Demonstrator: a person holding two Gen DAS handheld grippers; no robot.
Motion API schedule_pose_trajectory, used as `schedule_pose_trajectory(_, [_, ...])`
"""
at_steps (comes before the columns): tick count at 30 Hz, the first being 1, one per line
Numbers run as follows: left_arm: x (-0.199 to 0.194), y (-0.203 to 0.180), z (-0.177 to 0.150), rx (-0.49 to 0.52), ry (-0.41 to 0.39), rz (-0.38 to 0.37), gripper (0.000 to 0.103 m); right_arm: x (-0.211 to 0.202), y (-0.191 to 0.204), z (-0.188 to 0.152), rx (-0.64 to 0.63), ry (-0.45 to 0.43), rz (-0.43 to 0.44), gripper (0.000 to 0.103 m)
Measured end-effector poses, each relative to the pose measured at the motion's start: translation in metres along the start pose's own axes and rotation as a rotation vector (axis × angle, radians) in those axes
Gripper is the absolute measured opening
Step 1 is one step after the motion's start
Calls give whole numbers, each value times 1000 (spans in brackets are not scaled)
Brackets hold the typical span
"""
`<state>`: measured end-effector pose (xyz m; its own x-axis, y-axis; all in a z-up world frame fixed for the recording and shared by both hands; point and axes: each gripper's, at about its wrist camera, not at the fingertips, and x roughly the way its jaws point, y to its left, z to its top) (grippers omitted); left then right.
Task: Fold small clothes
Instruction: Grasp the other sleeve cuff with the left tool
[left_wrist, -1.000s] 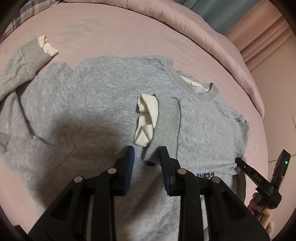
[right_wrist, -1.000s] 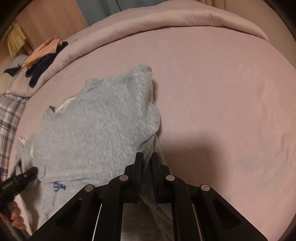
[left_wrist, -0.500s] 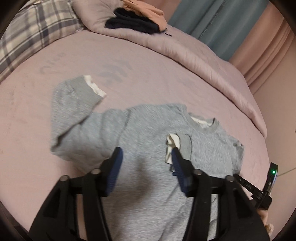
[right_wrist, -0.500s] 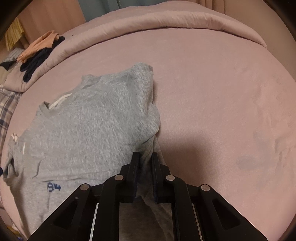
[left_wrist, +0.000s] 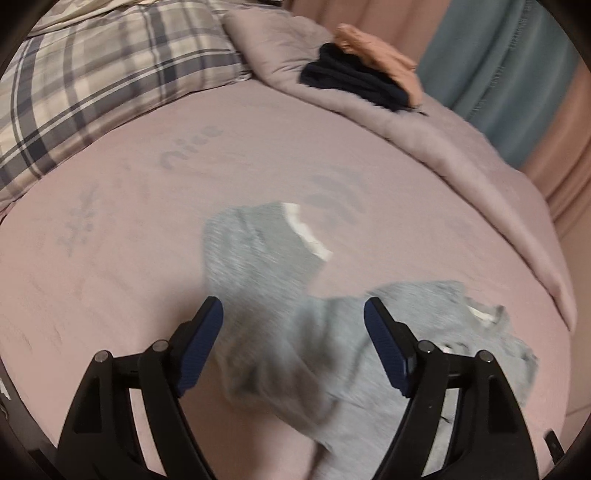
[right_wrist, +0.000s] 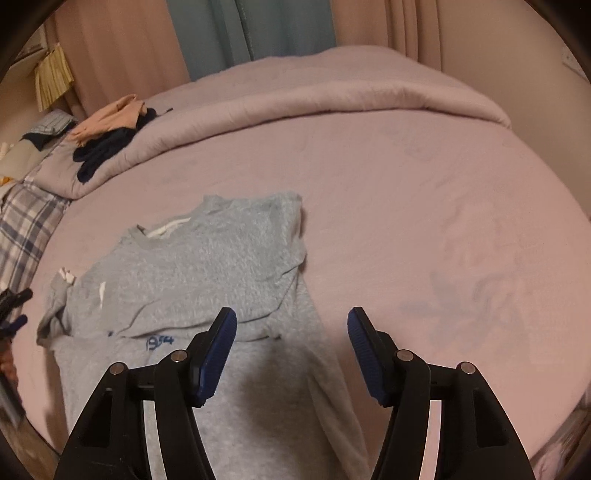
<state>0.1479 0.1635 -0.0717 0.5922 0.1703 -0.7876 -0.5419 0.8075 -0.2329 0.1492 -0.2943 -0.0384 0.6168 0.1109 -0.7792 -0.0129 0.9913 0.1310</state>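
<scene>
While both tools hang above the pink bed sheet (right_wrist: 424, 206), the grey sweatshirt (right_wrist: 207, 266) lies flat at lower left of the right wrist view, its long axis running from the neckline (right_wrist: 162, 230) at upper left down to the hem under the right gripper (right_wrist: 291, 350). One side is folded over the chest. In the left wrist view a sleeve (left_wrist: 258, 251) stretches up-left, its white-edged cuff (left_wrist: 306, 230) toward frame centre. Left gripper (left_wrist: 293, 339) and right gripper both have jaws spread wide, grasping nothing. Bare sheet spreads right of the garment to the rolled duvet (right_wrist: 332, 99). Dark and peach clothes (left_wrist: 362, 81) sit on that duvet; a plaid pillow (left_wrist: 92, 85) fills upper left.
</scene>
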Motion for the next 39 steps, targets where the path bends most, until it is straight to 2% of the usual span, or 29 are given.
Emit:
schedule_pose_trajectory(4, [22,14,-2,1,39,37,73,0,3,-4,-4,-9,-9,62])
schedule_pose_trajectory(6, [30,19,-7,6,62,45,61,0,1,-5,0,-4,-2,62])
schedule_pose_trajectory(8, [37,25,-13,18,82,55,54,1,2,-5,-2,0,1,62])
schedule_pose_trajectory(12, [41,41,-21,-14,85,76,48,1,6,-8,-16,8,4,62])
schedule_pose_trajectory(16, [38,61,-22,-90,89,36,47,4,8,-10,-19,22,15,62])
schedule_pose_trajectory(20, [25,80,-17,-155,31,57,46,5,8,-11,-24,30,8,62])
schedule_pose_trajectory(23, [28,95,-17,-180,57,70,46,4,7,-12,-19,35,7,62])
schedule_pose_trajectory(29, [19,98,-21,-150,55,35,46,4,9,-14,-26,39,9,62])
schedule_pose_trajectory(35, [8,75,-12,-83,13,-40,47,3,15,-15,-46,37,20,62])
schedule_pose_trajectory(39, [20,62,-14,-45,48,-54,46,2,18,-16,-53,38,29,62])
